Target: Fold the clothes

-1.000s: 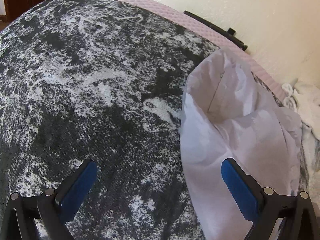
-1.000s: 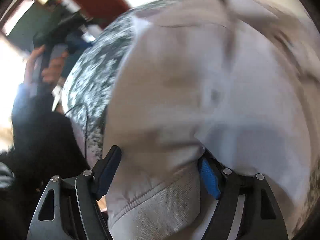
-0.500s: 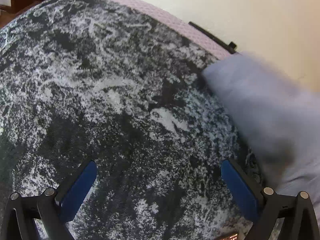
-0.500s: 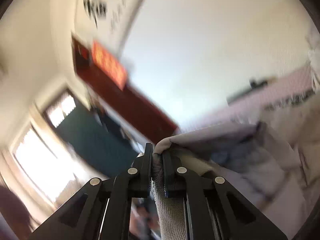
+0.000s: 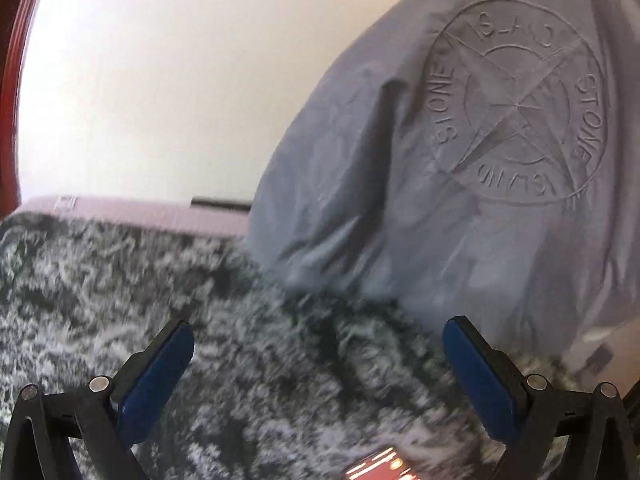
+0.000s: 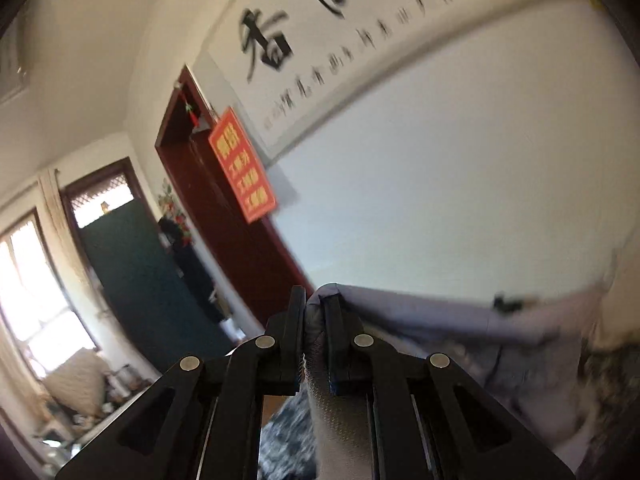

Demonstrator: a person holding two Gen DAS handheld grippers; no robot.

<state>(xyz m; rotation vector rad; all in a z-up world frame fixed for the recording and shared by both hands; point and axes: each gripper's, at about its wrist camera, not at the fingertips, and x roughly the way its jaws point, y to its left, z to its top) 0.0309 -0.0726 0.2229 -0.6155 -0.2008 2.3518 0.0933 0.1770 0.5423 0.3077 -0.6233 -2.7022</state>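
Observation:
A pale grey sweatshirt [image 5: 460, 168] with an embossed round compass logo hangs in the air at the right of the left wrist view, its lower edge just above the bed. My left gripper [image 5: 316, 360] is open and empty over the black-and-white mottled bedspread [image 5: 240, 320], left of and below the hanging cloth. My right gripper [image 6: 314, 308] is shut on the sweatshirt's ribbed hem [image 6: 336, 420] and holds it high; the rest of the garment [image 6: 480, 328] trails down to the right.
A pink mattress edge [image 5: 152, 212] runs along the white wall [image 5: 160, 80] behind the bed. A dark red door frame [image 6: 224, 240] with an orange sign [image 6: 240, 168], a calligraphy scroll [image 6: 340, 40] and a window [image 6: 32, 300] show in the right wrist view.
My right gripper closed on the sweatshirt hem and lifted it off the bed. The garment now hangs up in front of the left camera, which has tilted up toward the wall.

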